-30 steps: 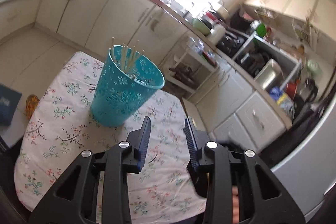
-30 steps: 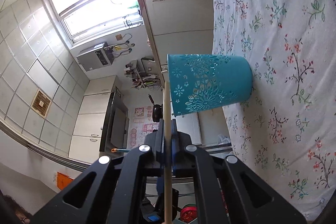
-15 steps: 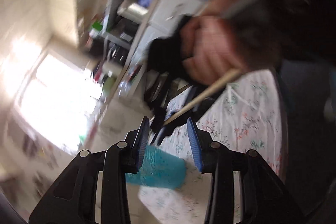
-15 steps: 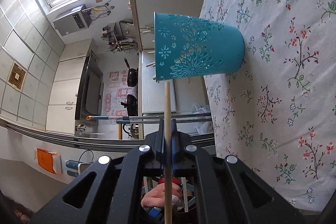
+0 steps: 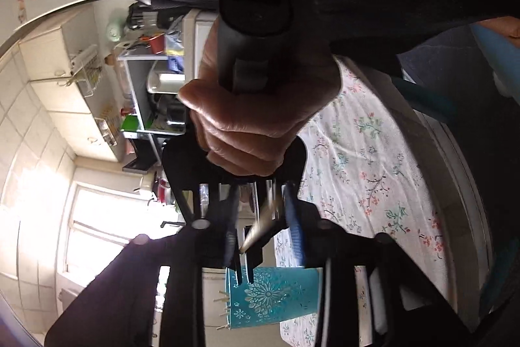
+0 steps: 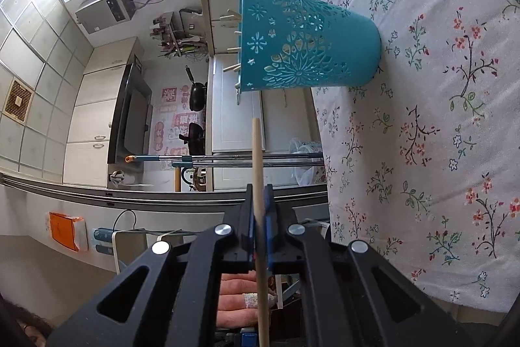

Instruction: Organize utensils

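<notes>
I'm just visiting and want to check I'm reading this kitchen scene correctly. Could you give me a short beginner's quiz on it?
1. True or false: the teal perforated plastic cup is empty.
2. What is the right tool clamped on?
A. a pale wooden chopstick
B. a metal spoon
C. nothing
3. Fill in: the cup stands on a white tablecloth printed with ___.

Key:
1. False: wooden sticks poke out of its mouth.
2. A
3. flowers
</notes>
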`<state>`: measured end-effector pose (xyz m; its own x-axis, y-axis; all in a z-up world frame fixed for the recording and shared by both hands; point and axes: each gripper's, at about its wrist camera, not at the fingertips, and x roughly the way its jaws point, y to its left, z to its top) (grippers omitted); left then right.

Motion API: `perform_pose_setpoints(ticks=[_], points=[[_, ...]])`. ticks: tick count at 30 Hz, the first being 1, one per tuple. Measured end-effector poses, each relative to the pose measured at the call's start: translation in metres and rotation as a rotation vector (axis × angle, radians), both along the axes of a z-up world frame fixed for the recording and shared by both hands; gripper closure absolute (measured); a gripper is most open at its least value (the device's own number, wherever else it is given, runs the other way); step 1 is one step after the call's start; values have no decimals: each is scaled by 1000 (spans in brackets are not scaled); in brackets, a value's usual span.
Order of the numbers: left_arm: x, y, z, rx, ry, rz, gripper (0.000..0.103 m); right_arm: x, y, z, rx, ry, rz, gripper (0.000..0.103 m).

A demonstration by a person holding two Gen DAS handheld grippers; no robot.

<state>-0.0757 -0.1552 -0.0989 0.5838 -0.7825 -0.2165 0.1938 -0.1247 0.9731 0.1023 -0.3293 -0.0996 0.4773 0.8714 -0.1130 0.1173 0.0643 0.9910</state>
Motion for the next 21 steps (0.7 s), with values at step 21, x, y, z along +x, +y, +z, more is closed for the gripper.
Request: perform_pose_setpoints(ticks=[21], points=[[34,12,27,-243,265,220,65,-15,-27,-5,39,-35,-77,97]])
